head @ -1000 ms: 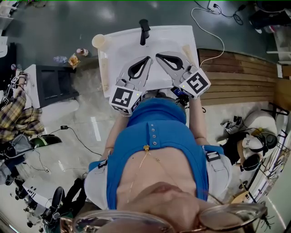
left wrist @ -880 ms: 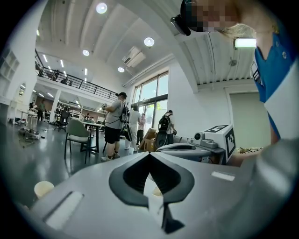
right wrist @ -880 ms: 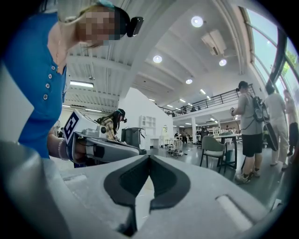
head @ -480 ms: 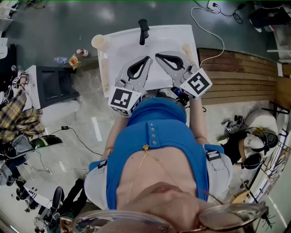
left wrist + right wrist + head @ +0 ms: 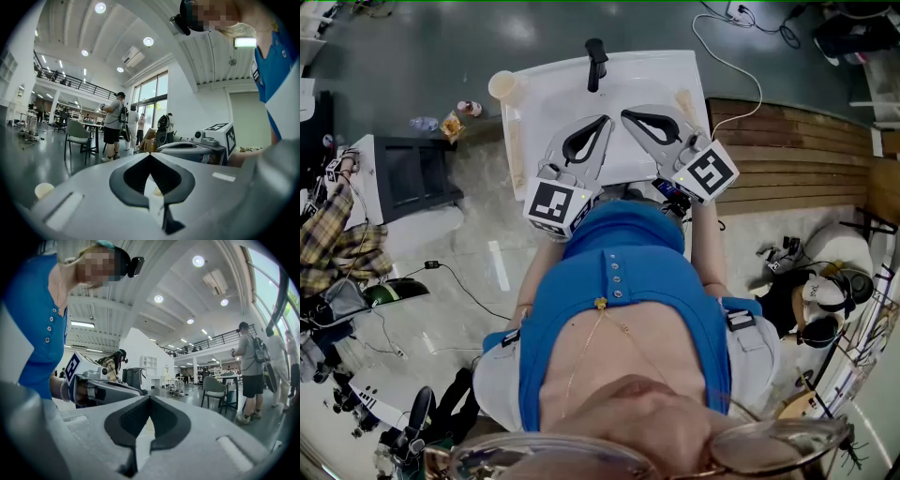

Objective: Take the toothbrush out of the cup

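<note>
Beige and round, the cup point(image 5: 504, 86) stands at the far left corner of the white counter point(image 5: 546, 82), well apart from both tools. From above I cannot make out the toothbrush inside it, so I treat the brush as standing in there, unconfirmed.

My left hand-held gripper point(image 5: 602, 120) is held level over the basin with its jaws pressed together and nothing between them. It is the nearer of the two to the cup, so I judge it should do the pick. To do it well I would spread the jaws first, swing left toward the corner, come in above the rim and close on the brush handle, not on the cup wall. The lift should go straight up so the cup does not tip or slide off the edge.

Past the black faucet point(image 5: 597, 61), my right hand-held gripper point(image 5: 628, 114) also has its jaws together and empty, tip just beside the left one. I would use it to steady the cup if it wobbles. A pale slim thing point(image 5: 684, 105) lies on the right rim; I cannot tell what it is.
</note>
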